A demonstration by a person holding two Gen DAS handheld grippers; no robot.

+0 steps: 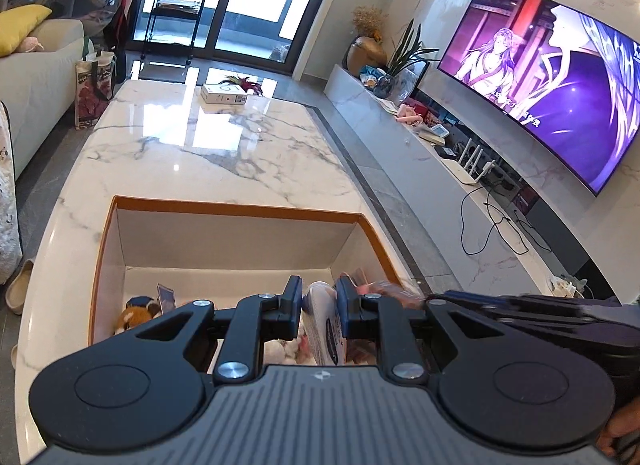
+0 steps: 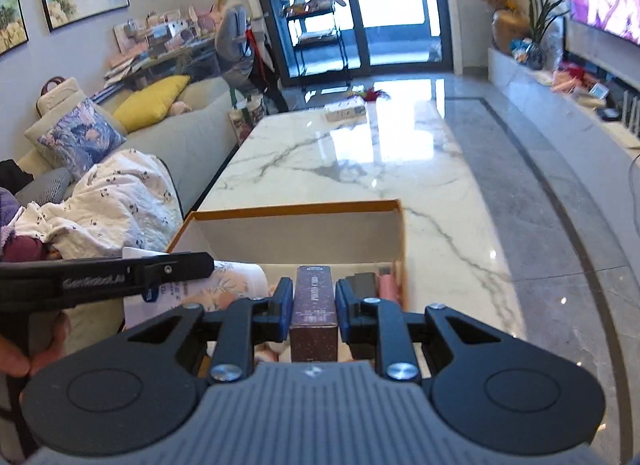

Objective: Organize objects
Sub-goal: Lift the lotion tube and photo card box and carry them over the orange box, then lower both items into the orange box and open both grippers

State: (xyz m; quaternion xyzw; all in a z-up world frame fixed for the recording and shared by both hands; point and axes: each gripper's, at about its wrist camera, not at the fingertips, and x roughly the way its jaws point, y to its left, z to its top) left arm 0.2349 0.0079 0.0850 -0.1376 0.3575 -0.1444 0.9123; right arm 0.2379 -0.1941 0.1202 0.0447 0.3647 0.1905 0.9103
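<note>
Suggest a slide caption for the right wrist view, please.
Right gripper grips a dark brown box above an orange-rimmed cardboard box on a marble table.

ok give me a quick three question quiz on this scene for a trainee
1. True or false: the right gripper is shut on a dark brown box.
2. What does the left gripper hold? A) a white printed packet B) a mug C) a spoon
3. Fill in: both grippers are over the open orange-rimmed ____ on the marble table.

Key
1. True.
2. A: the white printed packet sits between its pads.
3. box; a plush toy lies inside.
</note>
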